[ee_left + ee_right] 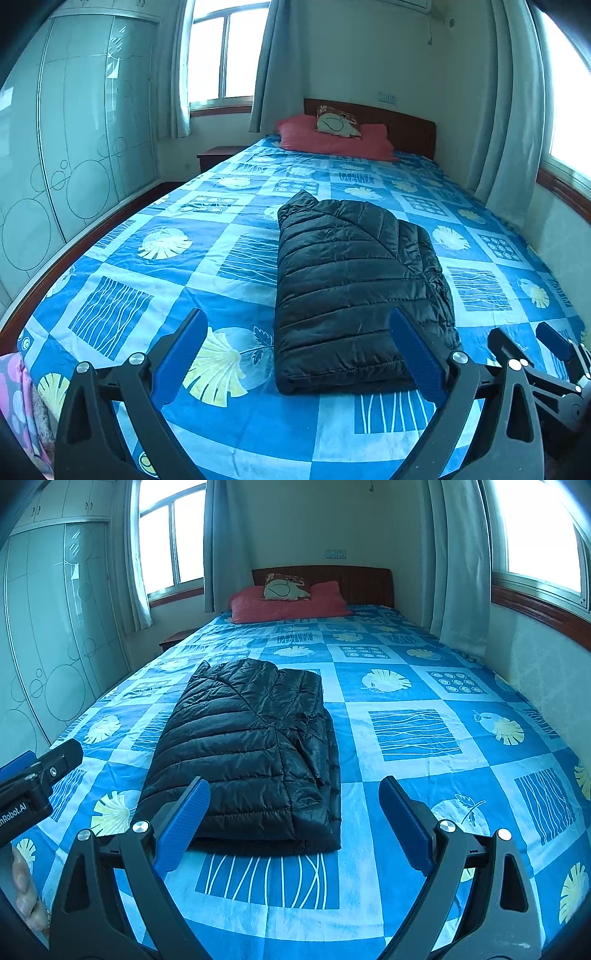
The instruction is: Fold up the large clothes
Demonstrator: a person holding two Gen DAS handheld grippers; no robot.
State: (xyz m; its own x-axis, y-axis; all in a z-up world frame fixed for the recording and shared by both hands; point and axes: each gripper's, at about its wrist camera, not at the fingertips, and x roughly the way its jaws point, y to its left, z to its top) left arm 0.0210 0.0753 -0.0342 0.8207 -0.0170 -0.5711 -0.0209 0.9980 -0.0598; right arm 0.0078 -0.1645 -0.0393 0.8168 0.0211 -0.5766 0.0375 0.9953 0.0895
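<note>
Bed fills the frame, with the black puffer jacket folded at centre: light, soft, slick-looking, so pinch the near hem at six o'clock. Left gripper and right gripper hover, fingers wide, empty. Sleeves are tucked away, hidden.
</note>
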